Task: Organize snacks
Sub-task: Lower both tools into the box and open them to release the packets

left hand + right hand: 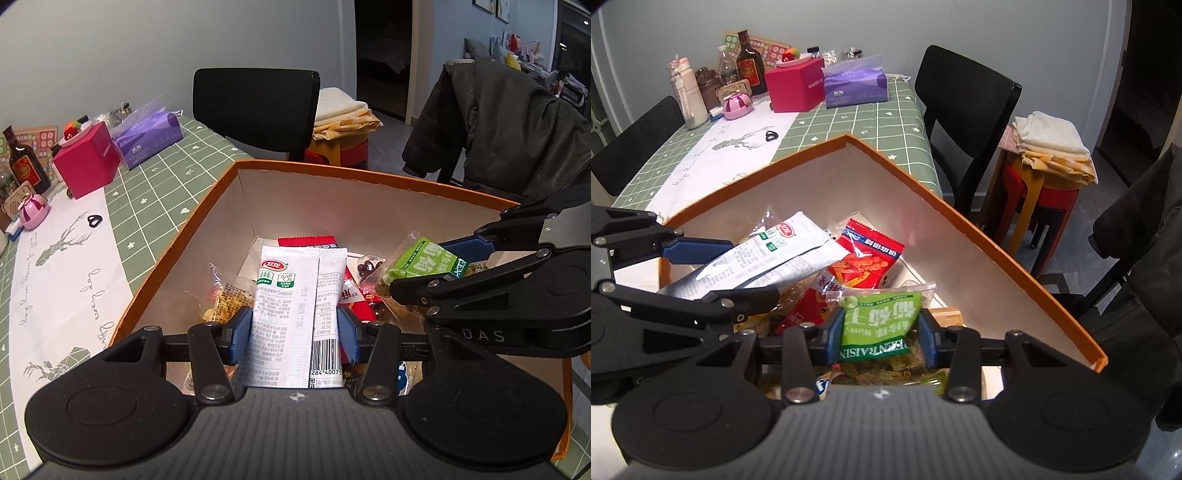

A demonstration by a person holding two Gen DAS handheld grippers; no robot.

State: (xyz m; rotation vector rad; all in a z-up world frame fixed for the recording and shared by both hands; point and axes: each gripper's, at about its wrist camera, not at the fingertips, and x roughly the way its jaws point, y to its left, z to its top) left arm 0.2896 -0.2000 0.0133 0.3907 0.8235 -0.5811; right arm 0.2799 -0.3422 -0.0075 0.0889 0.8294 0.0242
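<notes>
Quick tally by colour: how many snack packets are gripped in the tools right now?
White packet: 1, in the left tool
Green raisin packet: 1, in the right tool
Total: 2

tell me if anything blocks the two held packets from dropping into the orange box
Nothing visible does. The white packet in the left gripper and the green raisin packet in the right gripper hang over the open orange box.

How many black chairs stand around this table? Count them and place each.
3: one black chair at the table's right side, one at its left, one draped with a dark jacket. Others may be hidden.
</notes>
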